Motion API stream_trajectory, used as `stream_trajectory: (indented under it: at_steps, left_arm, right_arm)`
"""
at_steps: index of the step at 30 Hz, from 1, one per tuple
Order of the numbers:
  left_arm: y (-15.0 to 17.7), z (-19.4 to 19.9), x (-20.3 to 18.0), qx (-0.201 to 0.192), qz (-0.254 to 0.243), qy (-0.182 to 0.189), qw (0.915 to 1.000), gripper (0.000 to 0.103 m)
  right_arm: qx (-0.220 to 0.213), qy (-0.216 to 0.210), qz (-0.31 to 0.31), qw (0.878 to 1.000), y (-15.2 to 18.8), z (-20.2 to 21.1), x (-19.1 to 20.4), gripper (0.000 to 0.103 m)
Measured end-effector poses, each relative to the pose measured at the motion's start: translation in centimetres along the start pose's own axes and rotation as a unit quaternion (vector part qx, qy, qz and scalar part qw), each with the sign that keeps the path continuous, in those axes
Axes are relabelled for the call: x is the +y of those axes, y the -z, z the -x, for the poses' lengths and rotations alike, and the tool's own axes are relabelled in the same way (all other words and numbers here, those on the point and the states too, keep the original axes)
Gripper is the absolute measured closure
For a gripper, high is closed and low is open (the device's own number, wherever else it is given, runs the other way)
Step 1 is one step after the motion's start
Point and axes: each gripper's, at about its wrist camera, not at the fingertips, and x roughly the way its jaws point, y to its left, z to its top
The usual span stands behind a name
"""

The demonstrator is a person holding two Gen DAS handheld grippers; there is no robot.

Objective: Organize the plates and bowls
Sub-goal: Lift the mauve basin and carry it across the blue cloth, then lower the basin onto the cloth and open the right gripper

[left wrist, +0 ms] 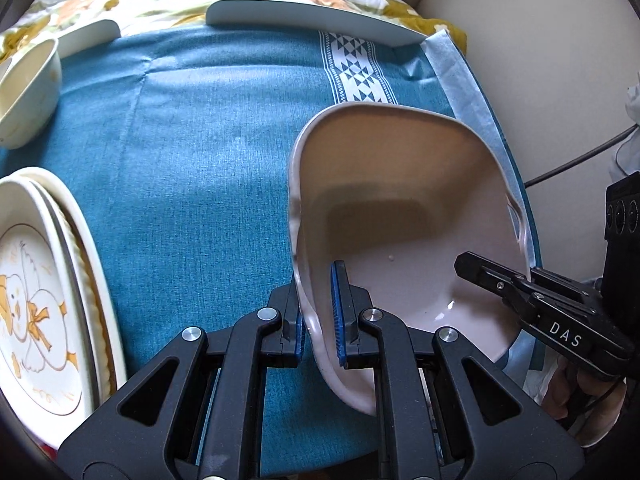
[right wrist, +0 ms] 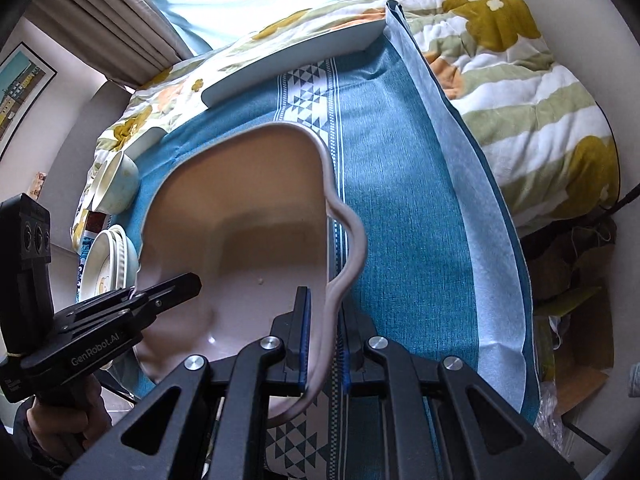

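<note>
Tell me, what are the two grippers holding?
Both hold the pink dish: the left gripper pinches its left rim, the right gripper its right rim.

A pale pink dish [left wrist: 400, 200] with a wavy rim and handle-like lobes at its sides is held tilted above the blue cloth, its hollow empty but for a tiny speck. Each side rim is clamped in a tool. To the far left stands a cream bowl [left wrist: 28, 92], upright. Nearer on the left lies a stack of cream plates [left wrist: 44, 280], the top one printed with a yellow duck wearing a bow.
</note>
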Motion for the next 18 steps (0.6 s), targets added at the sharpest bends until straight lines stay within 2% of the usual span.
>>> stream_trajectory:
  at_steps: [3,10,12,14,16,18]
  left_arm:
    - [-0.07,-0.35,-0.32,0.002,-0.006,-0.014,0.9999,0.094]
    - [-0.14,-0.58,-0.08,0.011,-0.006,-0.016,0.9998,0.093]
    - [-0.1,-0.42,0.0,0.009,-0.008,-0.015,0.9998,0.09]
    - [-0.25,-0.45,0.01,0.007,-0.007,-0.016,0.9998,0.077]
    - [-0.17,-0.09,0.13,-0.002,-0.004,-0.014,0.9999,0.041]
    - [-0.22,0.4,0.21,-0.016,0.0,-0.017,0.9997,0.029]
  right_arm:
    - [0.001,0.0,0.002,1.0,0.11,-0.37,-0.31,0.092]
    - [0.008,-0.002,-0.004,1.0,0.05,-0.52,-0.62,0.092]
    - [0.011,-0.007,-0.004,1.0,0.03,-0.52,-0.75,0.092]
    - [0.01,-0.009,-0.004,1.0,0.06,-0.4,-0.79,0.091]
    - [0.01,-0.008,0.003,1.0,0.09,-0.29,-0.79,0.091]
    - [0.009,-0.007,0.009,1.0,0.08,-0.13,-0.77,0.091]
